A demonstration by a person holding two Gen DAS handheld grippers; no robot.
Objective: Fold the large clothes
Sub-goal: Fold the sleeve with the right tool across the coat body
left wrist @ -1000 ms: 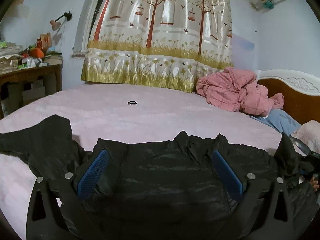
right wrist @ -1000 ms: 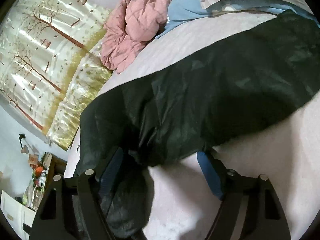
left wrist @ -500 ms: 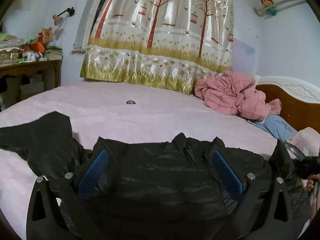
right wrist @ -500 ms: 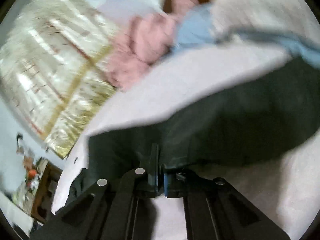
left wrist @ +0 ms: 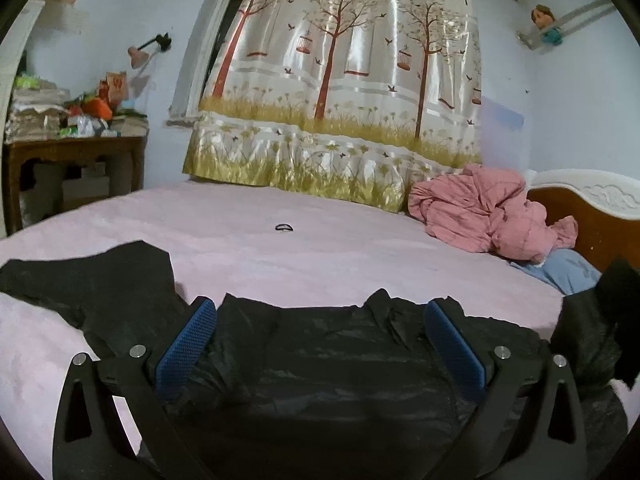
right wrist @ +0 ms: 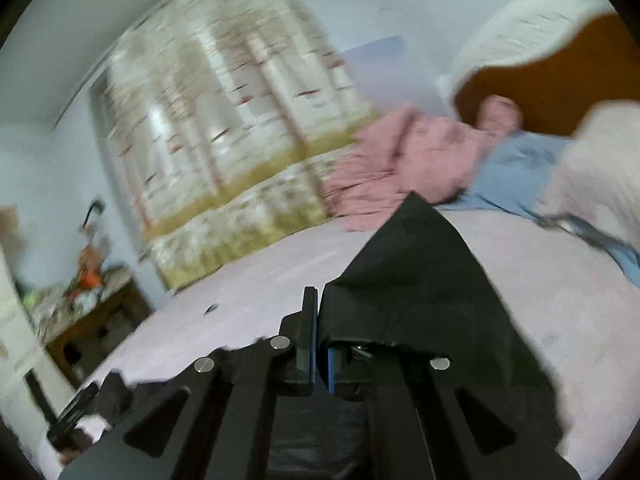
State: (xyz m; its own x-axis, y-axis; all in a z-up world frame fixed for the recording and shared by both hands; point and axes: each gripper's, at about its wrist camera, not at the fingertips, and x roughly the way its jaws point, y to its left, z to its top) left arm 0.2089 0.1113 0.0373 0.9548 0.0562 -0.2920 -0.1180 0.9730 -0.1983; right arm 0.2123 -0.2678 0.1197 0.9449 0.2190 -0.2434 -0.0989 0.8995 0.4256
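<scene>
1. I find the desk at the far left of the left wrist view, cluttered and well apart from the work. It plays no part.

2. The black jacket lies spread on the pink bedsheet at the near side of the bed. One sleeve stretches flat to the left.

3. My left gripper hovers low over the jacket's upper body, near the collar edge. Its jaws stand wide apart; the blue pads straddle the cloth and press on nothing. It is released and holds nothing.

4. A small dark ring-like object sits on the sheet beyond the jacket, clear of it. I cannot tell what it is.

5. The pink bundle and the blue cloth lie at the headboard, apart from the jacket.

6. In the blurred right wrist view, my right gripper is clenched on a fold of the jacket's right side. The cloth peaks up from the jaws, off the bed.

7. Step in hand, by my judgement: the first fold, bringing the right sleeve or flank across the body.

8. The next move calls for carrying the pinched cloth leftward over the torso and laying it flat before letting go. My left gripper should pin the body so it does not drag. Risk: slippery fabric sliding or bunching.
</scene>
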